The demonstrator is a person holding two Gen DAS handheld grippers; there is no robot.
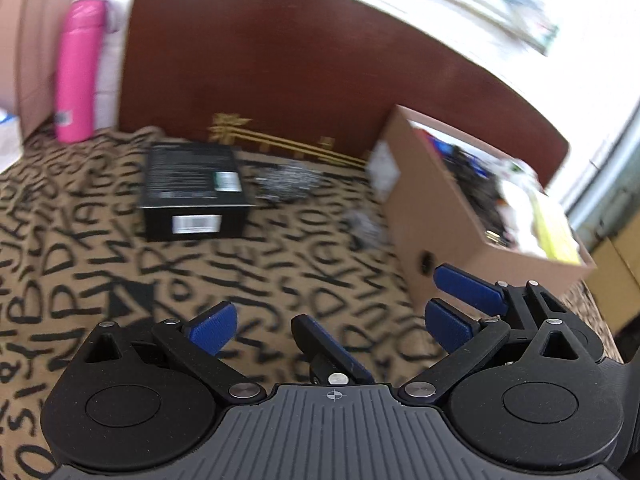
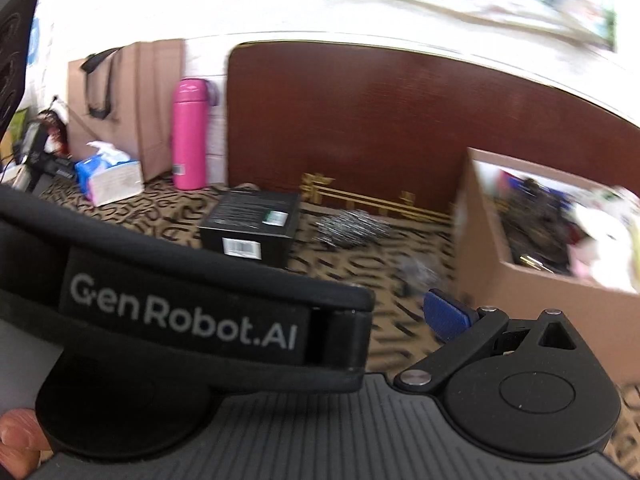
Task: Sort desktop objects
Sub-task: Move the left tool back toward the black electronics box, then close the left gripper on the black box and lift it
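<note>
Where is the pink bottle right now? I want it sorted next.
The pink bottle stands upright at the back left of the patterned cloth, against the wall between the brown paper bag and the dark red board, behind the black box.

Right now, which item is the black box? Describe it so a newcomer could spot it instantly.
Start at the dark red-brown board standing at the back of the letter-print cloth. In front of its left end lies the black box, left of the silvery bundle and the open cardboard box. It is the only black, closed, flat carton, with a white barcode label facing the camera and a small green sticker on top.
</note>
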